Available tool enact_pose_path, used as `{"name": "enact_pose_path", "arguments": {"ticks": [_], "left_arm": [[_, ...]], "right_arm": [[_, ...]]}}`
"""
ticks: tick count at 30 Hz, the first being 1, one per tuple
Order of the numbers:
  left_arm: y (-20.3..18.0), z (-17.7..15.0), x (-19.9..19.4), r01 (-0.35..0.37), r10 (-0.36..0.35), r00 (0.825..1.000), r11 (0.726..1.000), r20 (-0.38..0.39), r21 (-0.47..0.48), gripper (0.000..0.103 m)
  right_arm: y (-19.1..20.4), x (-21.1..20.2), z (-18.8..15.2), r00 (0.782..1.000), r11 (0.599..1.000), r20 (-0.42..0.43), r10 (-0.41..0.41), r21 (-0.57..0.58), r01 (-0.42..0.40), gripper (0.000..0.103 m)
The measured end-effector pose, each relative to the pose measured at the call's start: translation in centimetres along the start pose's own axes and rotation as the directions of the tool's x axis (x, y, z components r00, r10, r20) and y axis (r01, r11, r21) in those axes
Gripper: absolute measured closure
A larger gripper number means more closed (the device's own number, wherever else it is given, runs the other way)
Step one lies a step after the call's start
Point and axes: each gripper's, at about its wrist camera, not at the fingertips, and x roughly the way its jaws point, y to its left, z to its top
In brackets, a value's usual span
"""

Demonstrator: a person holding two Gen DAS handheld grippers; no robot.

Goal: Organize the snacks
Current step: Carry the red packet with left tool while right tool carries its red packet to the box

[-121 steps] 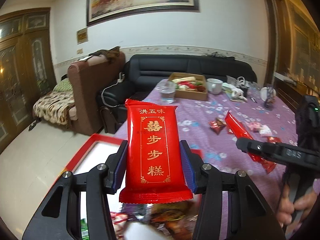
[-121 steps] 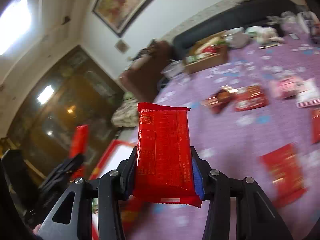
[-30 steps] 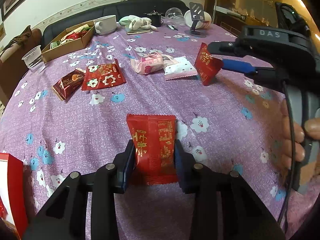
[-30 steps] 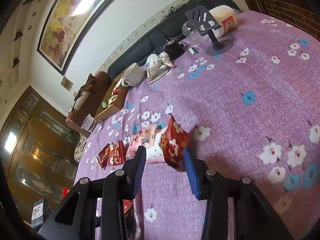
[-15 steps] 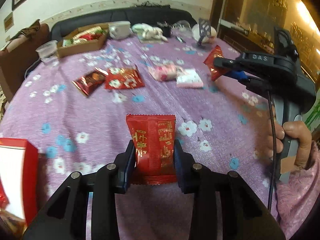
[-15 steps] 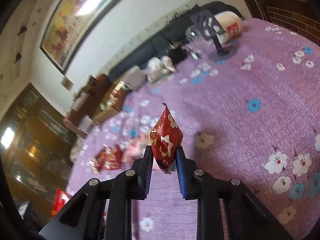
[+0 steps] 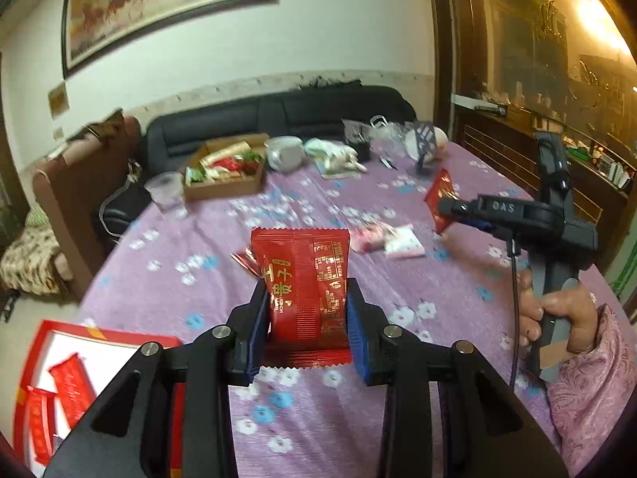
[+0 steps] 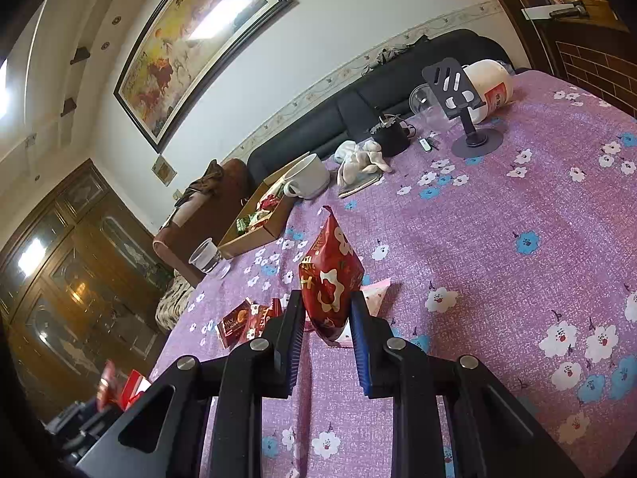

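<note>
Both grippers are loaded: the left gripper (image 7: pixel 306 328) has its jaws clamped on a red packet (image 7: pixel 304 279) standing upright between them; the right gripper (image 8: pixel 326 328) pinches a flowered red packet (image 8: pixel 328 279); the red box (image 7: pixel 30 362), below-left of the left jaws, holds a few bars; several snacks (image 8: pixel 239 322) lie on the table (image 8: pixel 517 207) beyond the right jaws, so the job looks partway done.

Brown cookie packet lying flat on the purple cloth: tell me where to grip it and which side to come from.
Come from above and pinch the brown cookie packet across its short width, near its left end in the right wrist view. It lies flat on the tablecloth, so only its edges offer a hold, and a red packet crowds its right end.
</note>
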Motion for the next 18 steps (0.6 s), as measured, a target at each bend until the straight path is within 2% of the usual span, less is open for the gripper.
{"name": "enact_pose_path", "arguments": {"ticks": [7, 18], "left_arm": [[1.9, 0.3, -1.6, -0.055, 0.056, 0.998, 0.998, 0.04, -0.014, 0.07], [5.7, -0.5, -4.2, -0.104, 0.11, 0.991, 0.992, 0.079, -0.074, 0.07]], "right_arm": [[0.3, -0.4, -0.2, 1.0, 1.0, 0.019, 0.005, -0.021, -0.004, 0.08], [0.8, -1.5, -0.6, 0.997, 0.997, 0.062, -0.055, -0.059, 0.059, 0.08]]}}
